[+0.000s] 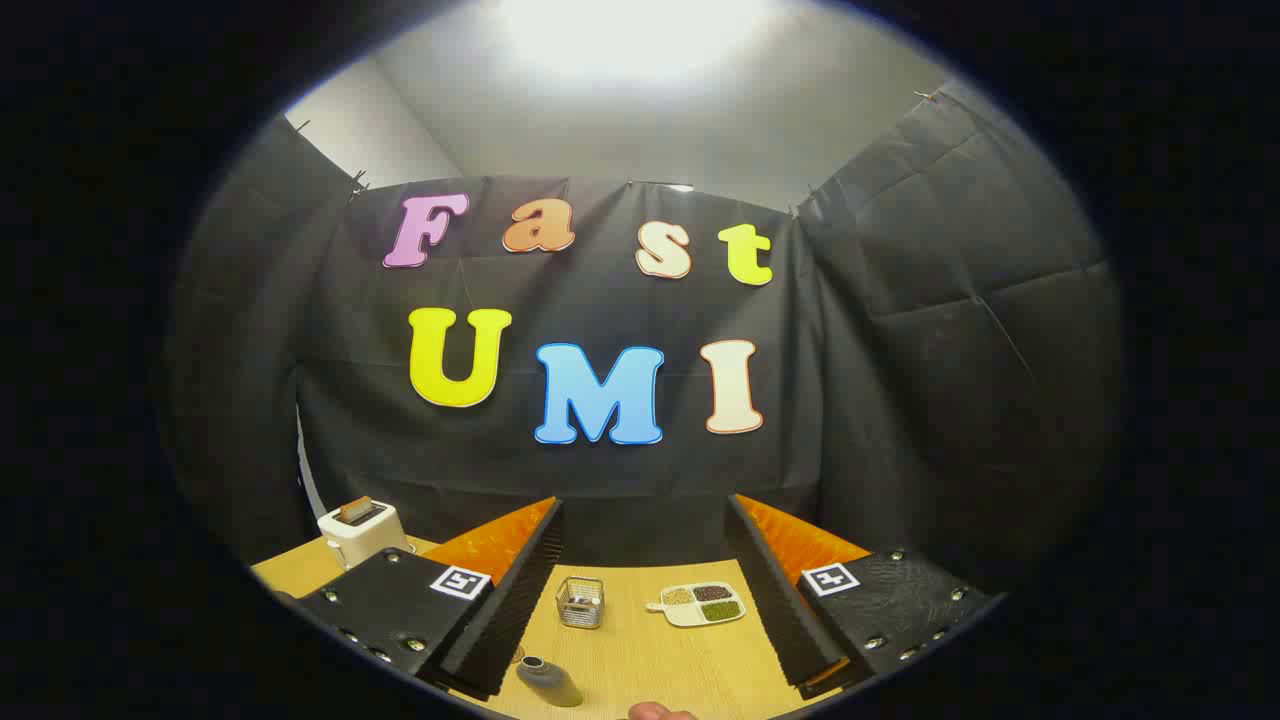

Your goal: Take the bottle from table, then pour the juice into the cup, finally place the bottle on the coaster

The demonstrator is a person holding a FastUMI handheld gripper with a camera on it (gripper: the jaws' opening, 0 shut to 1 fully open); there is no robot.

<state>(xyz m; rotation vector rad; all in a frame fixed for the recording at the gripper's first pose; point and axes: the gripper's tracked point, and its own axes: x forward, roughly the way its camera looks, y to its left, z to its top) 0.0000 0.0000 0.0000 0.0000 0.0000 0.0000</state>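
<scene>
My gripper (645,515) is open, its two orange-and-black fingers (505,575) spread wide above the wooden table (650,650) with nothing between them. A grey bottle (548,682) with a dark open mouth stands on the table below the fingers, close to the left one. A small rounded orange-brown shape (660,711) peeks in just right of the bottle; I cannot tell what it is.
A small wire basket (580,602) sits between the fingers further back. Beside it lies a white divided dish (703,603) holding beans and grains. A cream toaster (360,530) stands at the far left corner of the table. Black cloth walls the booth.
</scene>
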